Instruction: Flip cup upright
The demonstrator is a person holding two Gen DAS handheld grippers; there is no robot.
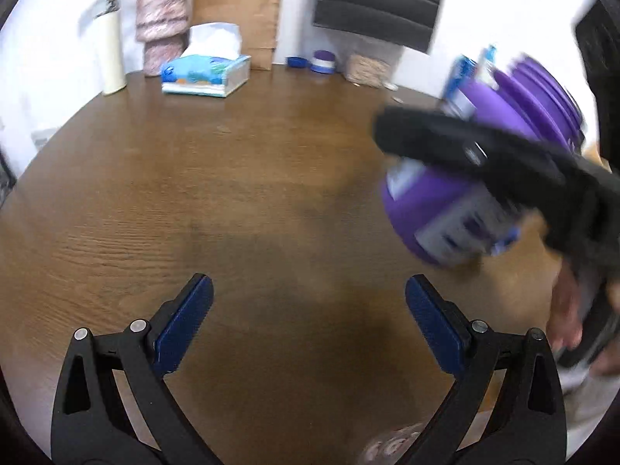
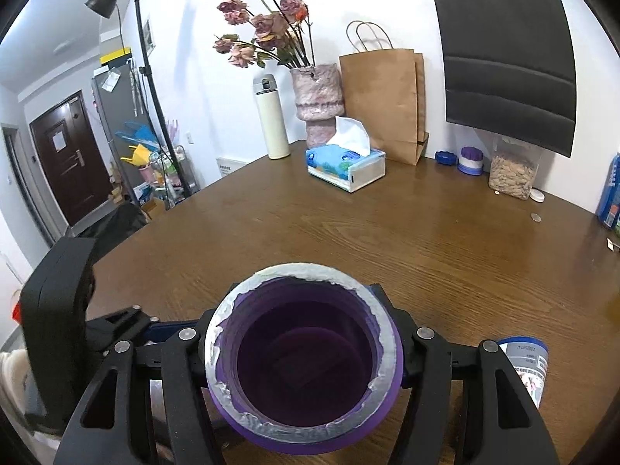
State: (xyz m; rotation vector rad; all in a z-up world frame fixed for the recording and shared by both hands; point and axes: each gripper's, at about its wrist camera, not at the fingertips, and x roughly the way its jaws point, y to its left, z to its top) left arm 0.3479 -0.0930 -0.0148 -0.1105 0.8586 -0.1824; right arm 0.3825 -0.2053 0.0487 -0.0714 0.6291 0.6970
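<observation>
Right gripper (image 2: 302,343) clamps round purple plastic cup (image 2: 300,360), torn foil ringing its rim; left gripper (image 1: 310,321) w/ ribbed blue pads spread wide over wood-grain table (image 1: 232,193)

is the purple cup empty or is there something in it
Empty: the right wrist view looks straight into the purple cup, clamped in the right gripper, showing only its bare purple bottom.

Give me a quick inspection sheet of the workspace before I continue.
Surface: brown wooden table, bare in the middle.
Job's things: purple cup held off the table, open mouth toward the right wrist camera.
Clutter: tissue box, paper bag, vase, white flask, jar along the far edge.
Grippers: right gripper shut on the cup; left gripper open, empty.
Cables: nothing seen.
Surroundings: light stand, dark door.
</observation>
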